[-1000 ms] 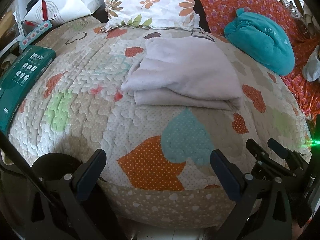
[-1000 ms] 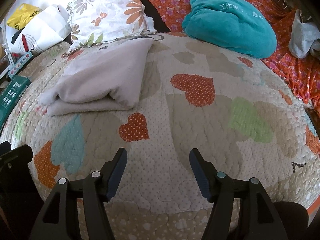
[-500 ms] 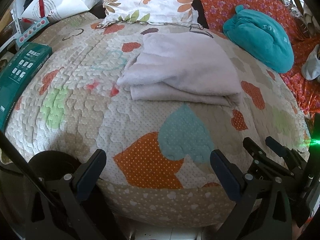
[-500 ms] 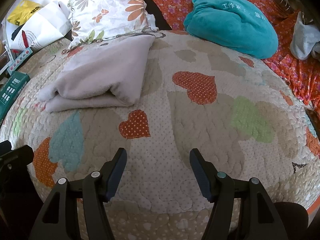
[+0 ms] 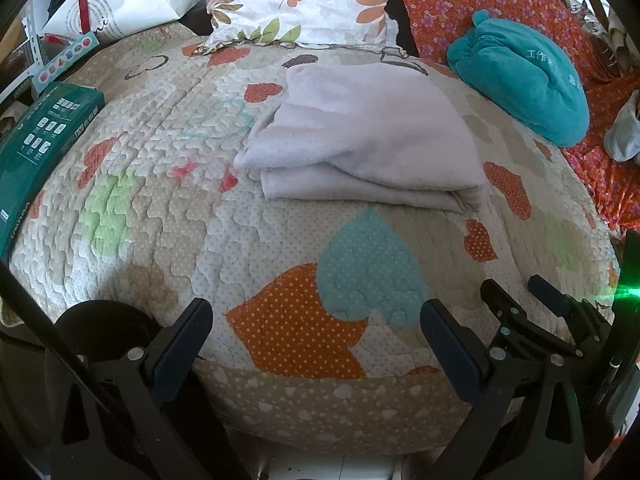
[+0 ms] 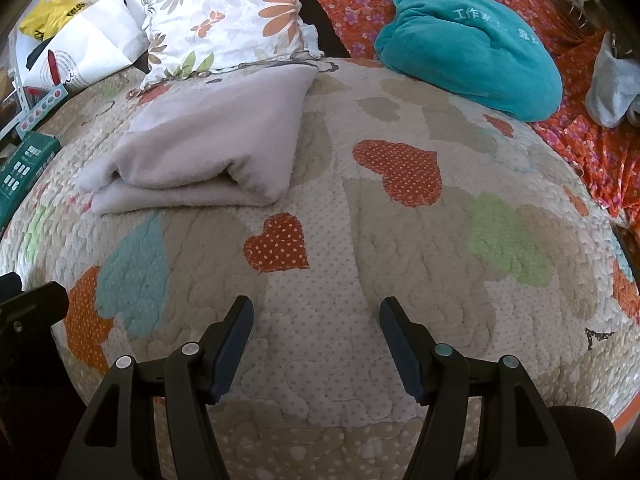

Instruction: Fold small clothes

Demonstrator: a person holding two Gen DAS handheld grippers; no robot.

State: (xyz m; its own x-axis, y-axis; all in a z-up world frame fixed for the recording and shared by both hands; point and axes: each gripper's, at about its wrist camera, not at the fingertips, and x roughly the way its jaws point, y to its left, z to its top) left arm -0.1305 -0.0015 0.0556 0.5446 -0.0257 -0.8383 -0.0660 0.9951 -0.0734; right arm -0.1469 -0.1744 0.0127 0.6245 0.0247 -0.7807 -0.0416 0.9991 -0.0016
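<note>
A pale lilac garment (image 5: 360, 136) lies folded in layers on the heart-patterned quilt (image 5: 160, 216), towards the far side of the bed; the right wrist view shows the same folded garment (image 6: 208, 144) at upper left. My left gripper (image 5: 316, 320) hovers open above the near edge of the quilt, well short of the garment, nothing between its fingers. In the left wrist view the right gripper (image 5: 516, 292) appears at the lower right. My right gripper (image 6: 316, 320) is open too, empty, over bare quilt (image 6: 400, 272) to the right of the garment.
A floral pillow (image 5: 300, 0) and a teal plush bundle (image 5: 520, 76) lie at the back on an orange flowered cover (image 6: 580, 152). A green box (image 5: 36, 140) and a white paper bag (image 5: 112, 4) sit at the left edge. A grey cloth (image 6: 612, 88) lies far right.
Both views have shifted only slightly; the folded garment lies as before and both grippers stay open and empty.
</note>
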